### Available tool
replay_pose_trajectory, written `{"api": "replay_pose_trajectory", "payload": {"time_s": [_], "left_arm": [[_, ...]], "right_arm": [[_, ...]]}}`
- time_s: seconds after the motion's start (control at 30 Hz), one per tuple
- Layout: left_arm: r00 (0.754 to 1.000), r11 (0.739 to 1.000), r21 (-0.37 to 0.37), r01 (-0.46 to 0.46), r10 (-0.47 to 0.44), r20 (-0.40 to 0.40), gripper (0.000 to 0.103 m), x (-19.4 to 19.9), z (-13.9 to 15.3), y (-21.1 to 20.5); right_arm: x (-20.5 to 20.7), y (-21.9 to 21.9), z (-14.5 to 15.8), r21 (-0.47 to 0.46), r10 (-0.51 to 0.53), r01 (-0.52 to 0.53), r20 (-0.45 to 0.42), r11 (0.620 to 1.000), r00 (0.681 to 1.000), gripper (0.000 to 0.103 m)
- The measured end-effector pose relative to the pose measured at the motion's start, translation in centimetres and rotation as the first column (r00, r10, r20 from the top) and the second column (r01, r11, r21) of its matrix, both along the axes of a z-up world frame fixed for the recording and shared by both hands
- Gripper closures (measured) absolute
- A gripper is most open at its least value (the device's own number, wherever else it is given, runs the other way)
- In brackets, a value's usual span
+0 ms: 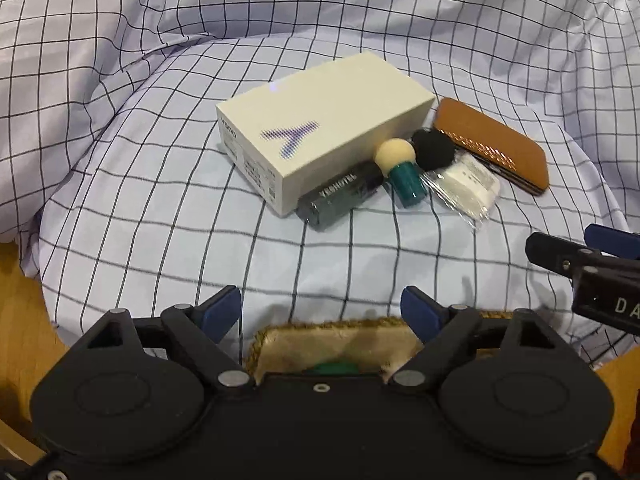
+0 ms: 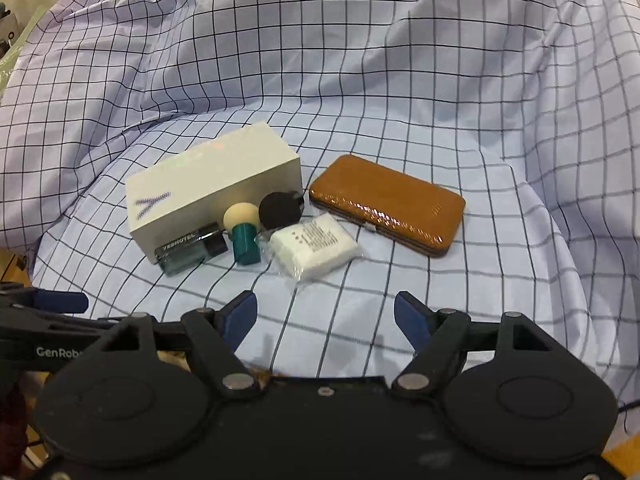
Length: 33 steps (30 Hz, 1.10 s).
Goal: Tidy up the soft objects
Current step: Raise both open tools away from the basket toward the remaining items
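Observation:
On the checked cloth (image 1: 160,200) lie a white box (image 1: 320,120), a dark bottle (image 1: 340,196), a cream puff on a teal handle (image 1: 402,172), a black sponge (image 1: 434,150), a wrapped white pad (image 1: 464,188) and a brown case (image 1: 496,144). The right wrist view shows them too: box (image 2: 212,184), bottle (image 2: 188,252), puff (image 2: 242,232), sponge (image 2: 280,210), pad (image 2: 316,246), case (image 2: 388,204). My left gripper (image 1: 320,308) is open over a gold-trimmed pouch (image 1: 332,344). My right gripper (image 2: 324,316) is open and empty, short of the pad.
Wooden surface (image 1: 16,312) shows at the cloth's left edge. The cloth rises in folds (image 2: 360,60) behind the objects. The right gripper's finger (image 1: 560,252) enters the left wrist view at right; the left gripper's finger (image 2: 60,302) shows at the right view's left.

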<state>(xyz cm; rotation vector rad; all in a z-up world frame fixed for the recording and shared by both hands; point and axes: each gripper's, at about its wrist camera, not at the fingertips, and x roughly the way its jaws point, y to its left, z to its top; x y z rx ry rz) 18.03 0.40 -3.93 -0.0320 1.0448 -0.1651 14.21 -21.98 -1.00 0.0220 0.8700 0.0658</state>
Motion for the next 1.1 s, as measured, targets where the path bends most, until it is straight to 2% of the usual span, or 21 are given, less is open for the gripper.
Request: {"api": "replay_pose_trajectory", "payload": {"time_s": [0.17,0.5,0.77,1.1], "left_arm": [[1.000,1.000,0.002,-0.001,0.001,0.002,0.020,1.6,-0.7,-0.1],[0.999,1.000,-0.024,-0.010,0.009,-0.043,0.020,3.2,-2.2,-0.1],[0.997,0.999,-0.038,-0.010,0.008,-0.077,0.019,4.0,-3.2,0.0],[0.996,0.999,-0.038,-0.001,-0.003,-0.085,0.014,4.2,-3.5,-0.2]], "right_arm": [[2.2,0.6,-0.9,-0.014,0.038,-0.038,0.002,0.999,0.999,0.027],[6.0,0.7,-2.9,-0.028,0.074,-0.074,-0.023,0.997,0.997,0.027],[7.8,1.2,-4.5,-0.051,0.095,-0.098,-0.049,0.994,0.994,0.027],[9.4,1.6,-5.9,-0.044,0.125,-0.127,-0.037,0.991,0.991,0.023]]}}
